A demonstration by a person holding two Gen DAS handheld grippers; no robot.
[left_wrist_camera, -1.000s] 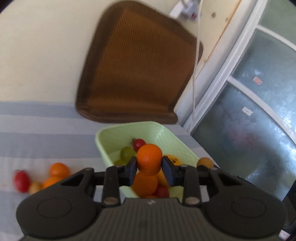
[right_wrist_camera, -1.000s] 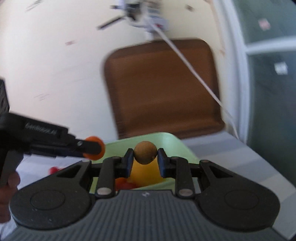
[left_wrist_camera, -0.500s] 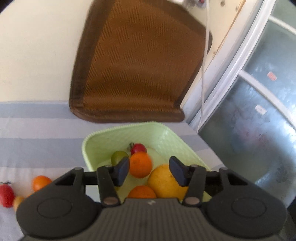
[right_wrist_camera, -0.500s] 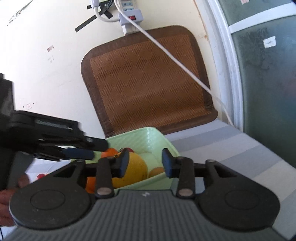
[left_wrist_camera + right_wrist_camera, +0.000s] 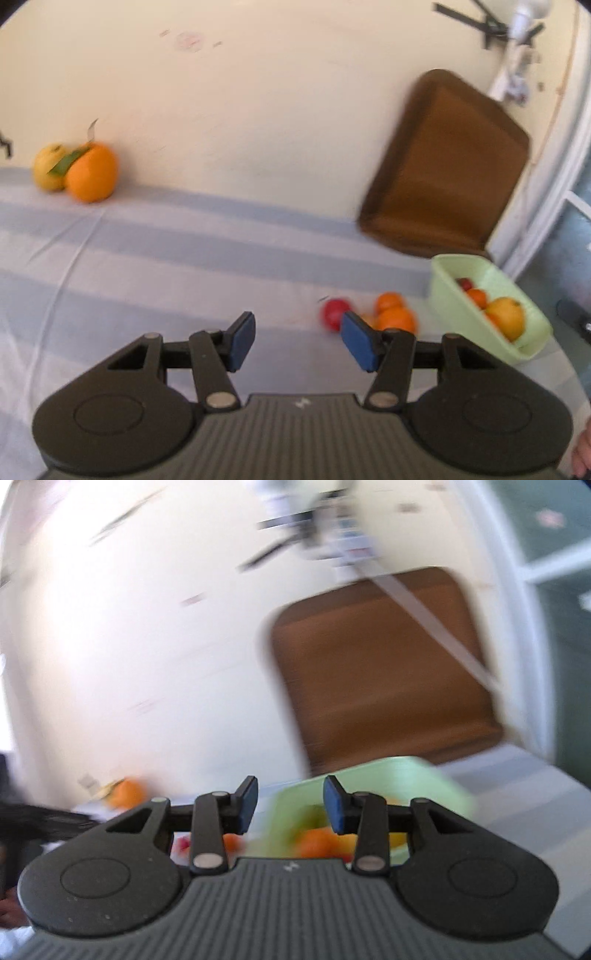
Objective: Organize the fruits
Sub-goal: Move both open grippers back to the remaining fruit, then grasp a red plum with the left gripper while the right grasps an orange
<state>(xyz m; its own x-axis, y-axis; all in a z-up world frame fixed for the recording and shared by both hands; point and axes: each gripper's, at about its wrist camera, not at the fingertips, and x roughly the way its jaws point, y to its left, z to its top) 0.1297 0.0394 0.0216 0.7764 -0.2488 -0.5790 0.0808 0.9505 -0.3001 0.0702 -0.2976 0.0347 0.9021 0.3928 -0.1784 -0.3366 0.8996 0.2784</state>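
Note:
A pale green basket (image 5: 445, 284) at the right of the left wrist view holds several fruits: oranges, a yellow one (image 5: 506, 319) and a red one. Left of it on the striped cloth lie a red fruit (image 5: 333, 312) and two small oranges (image 5: 395, 314). My left gripper (image 5: 297, 341) is open and empty above the cloth, just left of these. A large orange (image 5: 92, 171) and a yellow fruit (image 5: 48, 166) sit far left by the wall. My right gripper (image 5: 290, 806) is open and empty, in front of the blurred basket (image 5: 388, 775).
A brown woven mat (image 5: 447, 166) leans against the cream wall behind the basket; it also shows in the right wrist view (image 5: 384, 668). A white cable and power strip (image 5: 517, 55) hang above it. A glass door frame stands at the right. The right view is motion-blurred.
Both grippers have let go of their fruit over the basket and opened. The left gripper has swung left and back, away from the basket. The right gripper is moving too.

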